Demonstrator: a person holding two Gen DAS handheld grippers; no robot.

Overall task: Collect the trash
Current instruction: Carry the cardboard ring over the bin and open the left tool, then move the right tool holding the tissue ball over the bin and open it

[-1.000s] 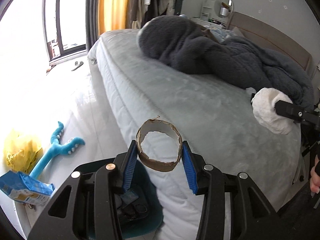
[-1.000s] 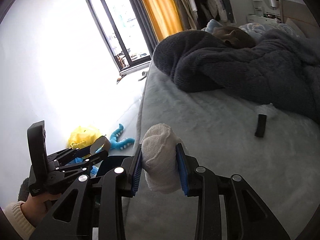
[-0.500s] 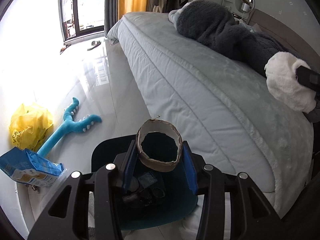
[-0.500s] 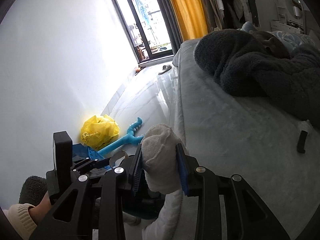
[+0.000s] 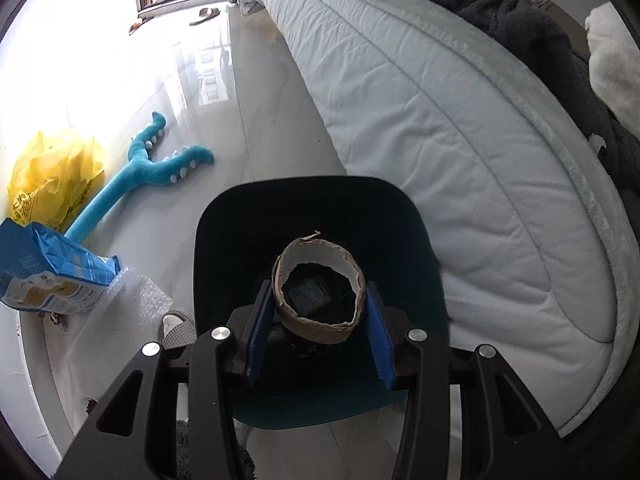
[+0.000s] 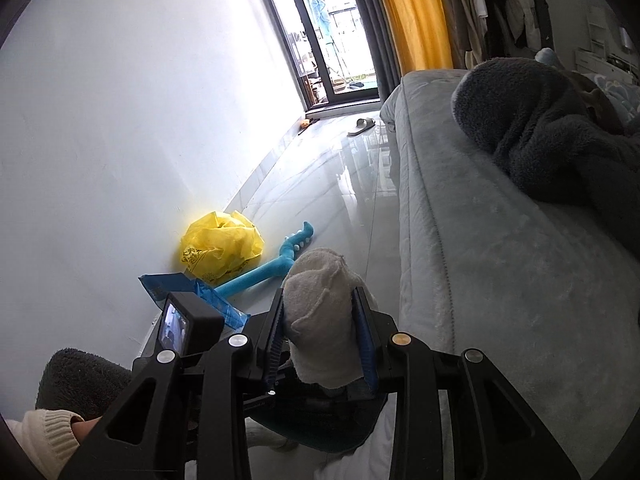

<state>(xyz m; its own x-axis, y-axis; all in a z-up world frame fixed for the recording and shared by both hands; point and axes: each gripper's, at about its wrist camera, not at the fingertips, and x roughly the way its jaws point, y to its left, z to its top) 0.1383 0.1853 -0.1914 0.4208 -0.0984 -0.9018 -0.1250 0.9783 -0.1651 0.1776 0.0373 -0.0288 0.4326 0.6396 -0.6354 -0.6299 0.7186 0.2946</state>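
Left wrist view: the left gripper [image 5: 318,322] has its jaws clenched on a torn brown cardboard ring [image 5: 318,300], hanging over the open dark teal bin [image 5: 416,240].
Edges: the bin stands between the grey quilted bed [image 5: 440,120] and a bare strip of glossy floor [image 5: 256,128].
Hard to make out: the bin's dark contents.
Change: a second ago the ring hung over the bed.

Right wrist view: the right gripper [image 6: 322,334] grasps a crumpled white tissue wad [image 6: 320,320].
Cut off: the bin is mostly hidden beneath it.
Change: the view has swung from bed toward floor.
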